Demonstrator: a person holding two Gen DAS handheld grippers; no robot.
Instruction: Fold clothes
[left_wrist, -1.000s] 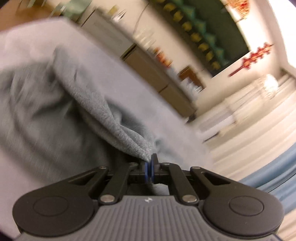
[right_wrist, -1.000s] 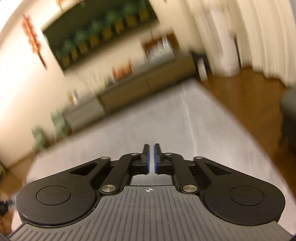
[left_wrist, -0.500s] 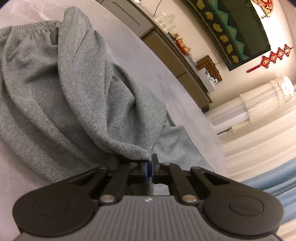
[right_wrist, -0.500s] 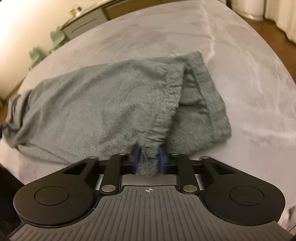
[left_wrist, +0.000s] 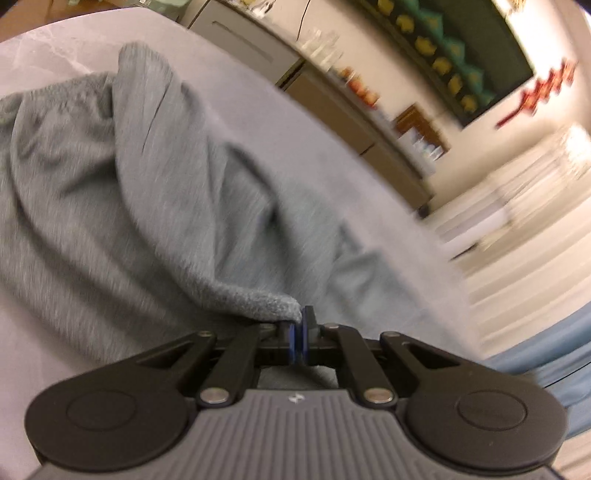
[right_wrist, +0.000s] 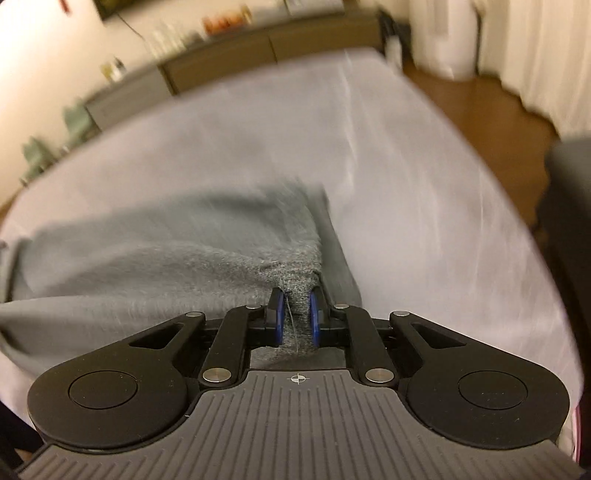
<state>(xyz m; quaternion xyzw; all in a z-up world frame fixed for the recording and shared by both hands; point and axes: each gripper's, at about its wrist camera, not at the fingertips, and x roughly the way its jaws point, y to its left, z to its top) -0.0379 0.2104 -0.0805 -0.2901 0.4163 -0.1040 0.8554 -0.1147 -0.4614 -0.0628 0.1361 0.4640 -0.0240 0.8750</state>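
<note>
1. The left gripper (left_wrist: 297, 330) sits at lower centre of the left wrist view, its blue pads pressed nearly together on a thin edge of the grey sweatpants (left_wrist: 122, 206).
2. The sweatpants fill the left half of that frame, rumpled in ridges, with the gathered waistband toward the upper left, lying on a pale grey table (left_wrist: 266, 122).
3. The right gripper (right_wrist: 297, 319) at lower centre of the right wrist view clamps a thicker fold of the same fabric (right_wrist: 159, 258), jaws narrowly apart.
4. There the garment spreads leftward across the table (right_wrist: 424, 184); both views are motion-blurred.
5. A long low sideboard (right_wrist: 258, 48) runs along the top of the frame.
</note>
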